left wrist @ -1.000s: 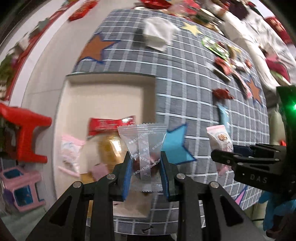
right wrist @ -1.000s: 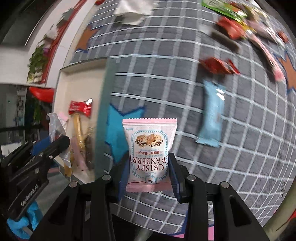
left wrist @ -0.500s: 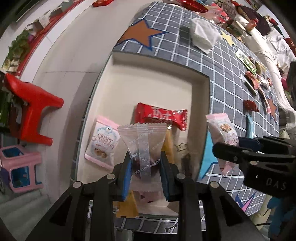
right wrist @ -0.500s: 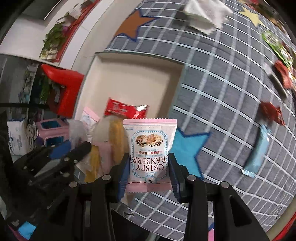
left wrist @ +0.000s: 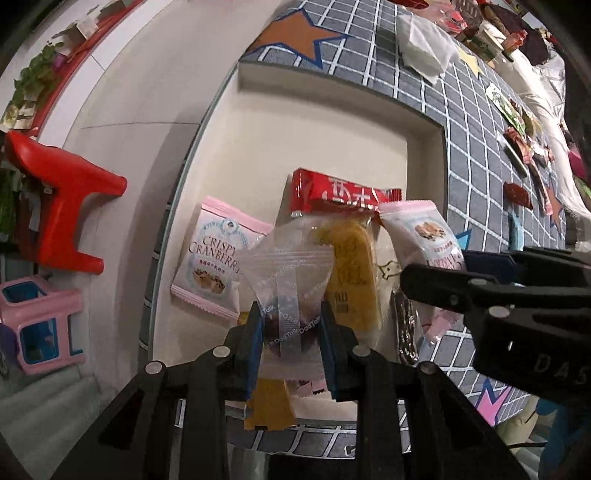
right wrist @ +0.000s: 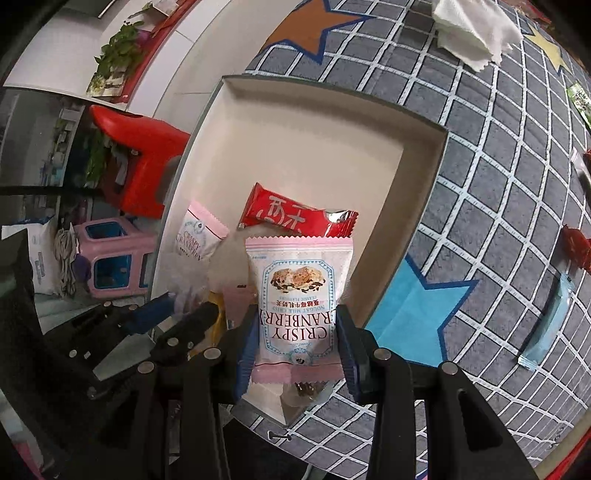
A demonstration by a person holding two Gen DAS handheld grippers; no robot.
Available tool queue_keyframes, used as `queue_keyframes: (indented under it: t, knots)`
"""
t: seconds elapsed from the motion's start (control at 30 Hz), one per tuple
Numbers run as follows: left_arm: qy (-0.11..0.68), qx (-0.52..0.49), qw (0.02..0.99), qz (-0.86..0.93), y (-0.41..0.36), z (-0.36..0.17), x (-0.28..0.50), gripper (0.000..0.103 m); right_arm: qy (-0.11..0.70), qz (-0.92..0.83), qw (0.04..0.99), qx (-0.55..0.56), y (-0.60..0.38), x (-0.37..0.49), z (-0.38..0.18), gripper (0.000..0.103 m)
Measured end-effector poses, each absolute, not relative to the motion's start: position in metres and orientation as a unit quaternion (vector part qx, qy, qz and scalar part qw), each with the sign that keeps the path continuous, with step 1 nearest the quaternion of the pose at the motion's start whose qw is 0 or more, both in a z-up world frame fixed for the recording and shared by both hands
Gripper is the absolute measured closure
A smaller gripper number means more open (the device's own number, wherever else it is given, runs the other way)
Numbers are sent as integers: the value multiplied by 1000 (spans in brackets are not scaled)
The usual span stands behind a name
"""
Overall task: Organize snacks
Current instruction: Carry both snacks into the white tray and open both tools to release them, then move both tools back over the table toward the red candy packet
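My left gripper (left wrist: 290,334) is shut on a clear-wrapped candy packet (left wrist: 286,280) and holds it over the cream box (left wrist: 325,122). My right gripper (right wrist: 297,350) is shut on a pink Crispy Cranberry packet (right wrist: 297,295), also over the box (right wrist: 314,147); it shows at the right in the left wrist view (left wrist: 417,236). In the box lie another pink Crispy Cranberry packet (left wrist: 212,258), a red bar (left wrist: 343,194) and a yellow snack (left wrist: 354,273). The left gripper shows at lower left in the right wrist view (right wrist: 184,306).
The box sits on a grey checked cloth (right wrist: 498,184) with star patches. A light blue packet (right wrist: 546,325), red wrapped sweets (right wrist: 576,243) and a white tissue pack (right wrist: 472,33) lie on the cloth. A red stool (left wrist: 62,206) and a pink stool (left wrist: 40,325) stand left, below.
Both grippers have moved left from over the cloth to over the box, each keeping its packet. The box now fills the middle of both views.
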State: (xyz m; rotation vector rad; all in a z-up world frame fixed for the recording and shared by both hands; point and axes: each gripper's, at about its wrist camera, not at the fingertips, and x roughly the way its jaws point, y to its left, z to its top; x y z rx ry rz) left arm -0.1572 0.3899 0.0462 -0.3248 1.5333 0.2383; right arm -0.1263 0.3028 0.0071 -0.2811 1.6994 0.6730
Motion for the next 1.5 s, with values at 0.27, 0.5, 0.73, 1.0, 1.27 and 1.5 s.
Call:
queue_keyframes:
  t: [0.27,0.5,0.73,1.0,1.27,1.5]
  knots:
    - [697,-142,693,119,389,43,-161,38,742,278,600,-113,301,-129,2,50]
    - [695,-138,697,109,380,49,-154,29,743,225,624,-87,257,-111,3,17]
    - [698,-123,701,81,351,54,-142,27,764,148,626,-43,185,-99,-9,17]
    - [699,-104,705,55,321,59,-125,25,779,65,624,-4,104,-100,-25,0]
    - [709,-86,699,42,301,56,-118,25,796,36,604,0,53,-118,-43,0]
    - [717,-57,695,12,265,58,-99,25,802,3,598,-4,0,-148,-59,0]
